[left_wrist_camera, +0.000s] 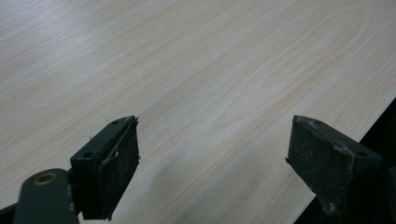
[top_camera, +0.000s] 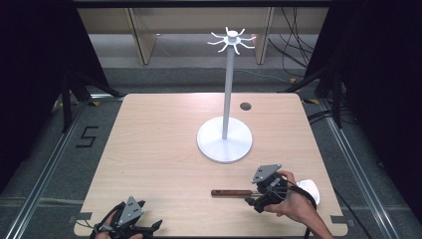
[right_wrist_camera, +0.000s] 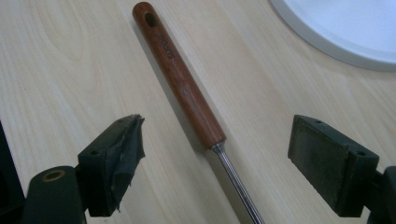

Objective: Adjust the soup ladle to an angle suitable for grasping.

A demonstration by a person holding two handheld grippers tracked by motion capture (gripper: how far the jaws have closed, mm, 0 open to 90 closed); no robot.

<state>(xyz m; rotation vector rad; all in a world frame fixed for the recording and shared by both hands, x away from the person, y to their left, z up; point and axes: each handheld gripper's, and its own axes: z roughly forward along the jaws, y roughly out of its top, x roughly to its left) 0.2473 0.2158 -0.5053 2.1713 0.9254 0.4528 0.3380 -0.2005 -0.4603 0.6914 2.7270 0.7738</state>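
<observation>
At five o'clock on the table [top_camera: 159, 149] the right claw [right_wrist_camera: 215, 158], wide open, straddles the ungrasped utensil [right_wrist_camera: 180, 79]; the hook stand [top_camera: 226, 99] is bare; left claw [left_wrist_camera: 212, 163] wide, idle

One bench [top_camera: 149, 164] is carrying one white stand [top_camera: 225, 139] with a round base and a ring of hooks, and one wooden-handled utensil [top_camera: 231, 192]. Two grippers are showing, the left gripper [top_camera: 130, 219] and the right gripper [top_camera: 263, 191], two fingers on each.

Pale wood-grain tabletop [top_camera: 149, 149]: smooth, matt. Reddish-brown wooden utensil handle [right_wrist_camera: 180, 77]: polished, slight sheen; thin metal shank [right_wrist_camera: 238, 186]: shiny. White round-based hook stand [top_camera: 225, 144]: smooth. Black tongs pads [right_wrist_camera: 116, 154]: rough, frayed.
</observation>
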